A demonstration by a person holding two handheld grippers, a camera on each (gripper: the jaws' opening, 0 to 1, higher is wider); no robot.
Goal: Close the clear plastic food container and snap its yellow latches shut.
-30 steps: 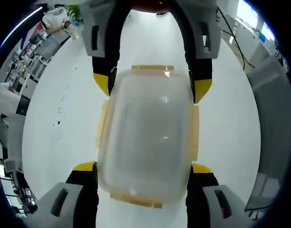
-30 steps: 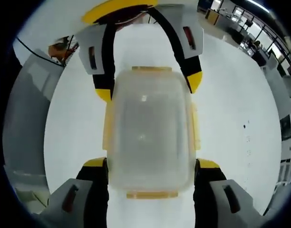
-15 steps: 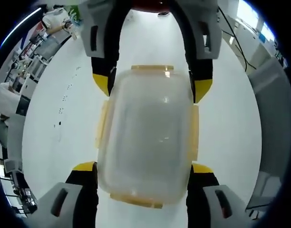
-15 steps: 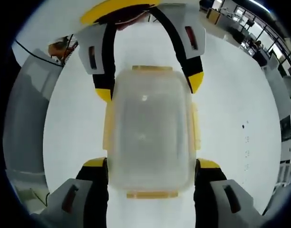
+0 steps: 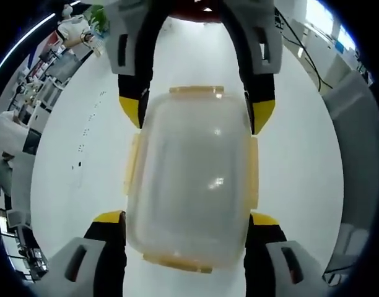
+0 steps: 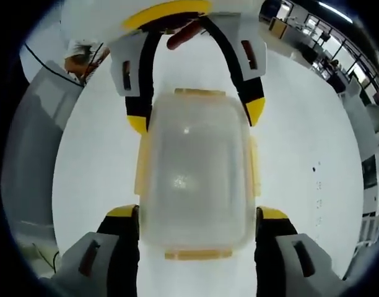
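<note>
Nearest the lens in the left gripper view, the left gripper has its 2 yellow-tipped jaws spread wide, 1 on each long side of the clear plastic food container, just beside its near corners; whether the tips press the walls cannot be told. Likewise in the right gripper view, the right gripper straddles the same container's opposite end with its jaws apart. The container rests on the white desk, lid in place on top. Along the lid's edges lie the yellow latches: 1 on each long side and 1 at each end. Whether any is snapped down cannot be read from above. Beyond the container in each view, the other gripper faces in from the far end, its tips at the far corners. Farthest off, at the desk's edge, blurred room furniture shows.

Risk, as a judgement: with both grippers flanking a light, smooth box on a slick desk, uneven squeezing could skate or twist it, and pressing a latch on an unseated lid could leave that side unlocked.
</note>
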